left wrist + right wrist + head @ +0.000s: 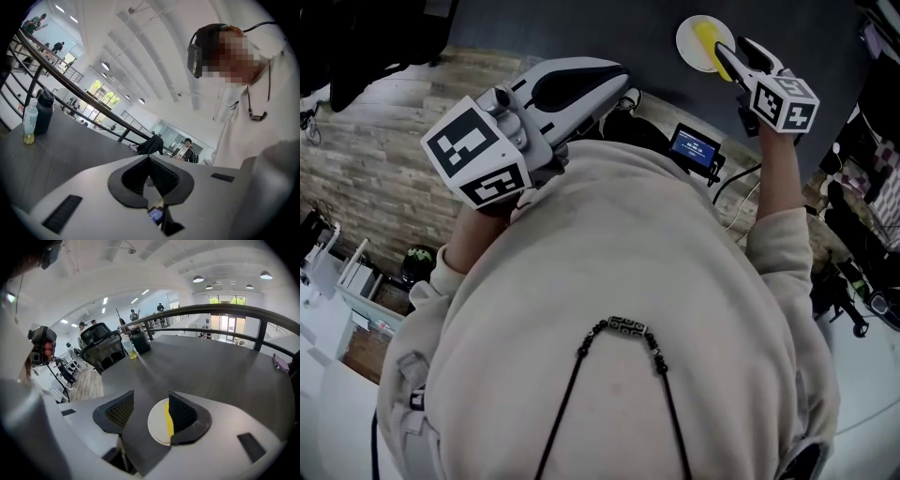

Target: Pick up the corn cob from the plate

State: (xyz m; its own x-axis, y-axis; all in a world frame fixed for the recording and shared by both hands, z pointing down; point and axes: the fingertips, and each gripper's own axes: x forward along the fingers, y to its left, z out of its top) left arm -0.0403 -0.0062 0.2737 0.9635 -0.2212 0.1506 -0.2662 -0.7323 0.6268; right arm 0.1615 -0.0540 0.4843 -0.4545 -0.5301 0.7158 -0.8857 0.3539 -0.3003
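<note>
The yellow corn cob (709, 39) lay on the round white plate (688, 43) on the dark bench (581, 28). The right gripper (150, 399) hovered above it, jaws spread and empty. The left gripper (149, 159), well apart, was pressed together.

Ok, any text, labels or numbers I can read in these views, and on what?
No text is readable.
Screen: white characters on blue, too small to read.
Bottle label: too blurred to read.
Marker cubes: black-and-white square patterns only, no words.

Matt dark wood-grain table (225, 366), smooth white plate (157, 423), ribbed black pads (120, 410) on right tongs (150, 404).
</note>
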